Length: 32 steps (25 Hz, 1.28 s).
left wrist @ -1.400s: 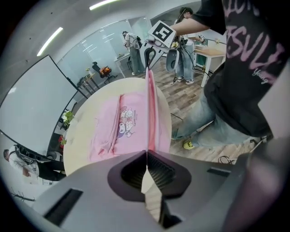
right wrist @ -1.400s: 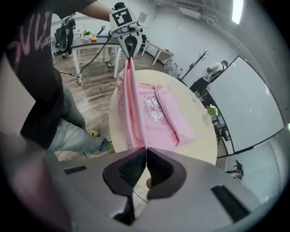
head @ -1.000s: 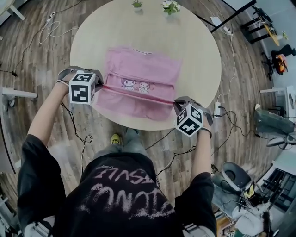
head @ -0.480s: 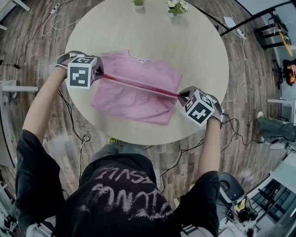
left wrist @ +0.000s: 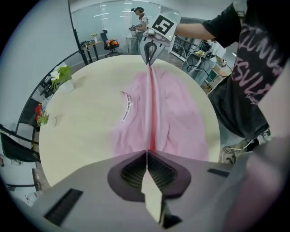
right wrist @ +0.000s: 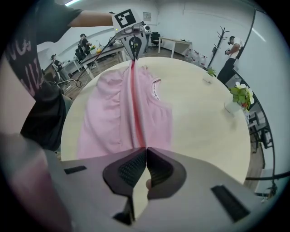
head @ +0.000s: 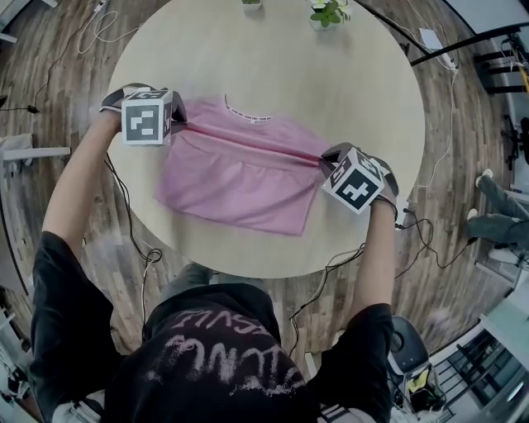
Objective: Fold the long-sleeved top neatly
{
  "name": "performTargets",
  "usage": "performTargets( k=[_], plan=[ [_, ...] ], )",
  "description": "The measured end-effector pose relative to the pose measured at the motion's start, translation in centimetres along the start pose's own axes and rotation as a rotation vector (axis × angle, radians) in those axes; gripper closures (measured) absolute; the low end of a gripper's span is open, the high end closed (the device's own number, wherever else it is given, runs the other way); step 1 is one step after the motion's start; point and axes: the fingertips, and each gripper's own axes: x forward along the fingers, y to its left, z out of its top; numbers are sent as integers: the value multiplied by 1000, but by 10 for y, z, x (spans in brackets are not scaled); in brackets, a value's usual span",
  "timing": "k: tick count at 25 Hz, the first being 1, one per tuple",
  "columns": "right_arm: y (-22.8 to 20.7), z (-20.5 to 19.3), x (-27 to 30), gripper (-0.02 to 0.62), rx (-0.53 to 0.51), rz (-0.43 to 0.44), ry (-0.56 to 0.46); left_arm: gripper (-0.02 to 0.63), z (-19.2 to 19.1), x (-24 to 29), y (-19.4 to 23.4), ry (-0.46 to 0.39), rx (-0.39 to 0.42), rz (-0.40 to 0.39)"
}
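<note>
From the head view, the pink top [head: 240,178] lies on the round pale table [head: 347,91], towards the near-left part of it, its neckline facing the far side. A straight ridge of fabric runs across the garment between the two grippers. The left gripper [head: 182,125] is at the ridge's left end, and the right gripper [head: 325,157] is at its right end. The cloth below the ridge is spread flat towards the person. Two small potted plants [head: 329,11] stand at the table's far edge, well apart from the top.

In the left gripper view, the jaws are pressed together on a pinch of the pink cloth (no gap shows where the tips meet). The ridge runs straight from them to the right gripper [left wrist: 149,53] at the far end, with the white-banded collar [left wrist: 126,108] lying to its left.

In the right gripper view, the jaws are likewise clamped on the fabric edge. The same ridge leads away to the left gripper [right wrist: 134,49], with the collar on its right and the broader pink panel on its left.
</note>
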Motion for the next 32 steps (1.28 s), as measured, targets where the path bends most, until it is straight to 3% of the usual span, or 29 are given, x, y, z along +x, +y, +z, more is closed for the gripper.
performTargets(
  k=[5, 9, 12, 16, 19, 24, 28, 32],
  plan=[
    [-27, 8, 15, 584, 15, -20, -20, 588, -9, 17, 22, -29, -61, 1],
    [-46, 12, 30, 579, 27, -94, -66, 586, -15, 34, 37, -65, -103, 57],
    [-52, 16, 34, 541, 17, -130, -101, 573, -18, 40, 47, -124, -144, 112],
    [-60, 23, 20, 479, 106, -138, -197, 503, -21, 30, 53, -203, -230, 127],
    [-63, 32, 2, 472, 184, -110, -273, 500, -20, 18, 52, -261, -290, 89],
    [-59, 30, -3, 509, 265, 11, -264, 503, -21, 10, 45, -346, -442, -65],
    [-43, 33, -10, 474, 266, 149, -254, 508, -21, 0, 35, -389, -468, -150],
    [-47, 35, -14, 471, 194, 94, -244, 508, -21, -17, 40, -437, -476, -142]
  ],
)
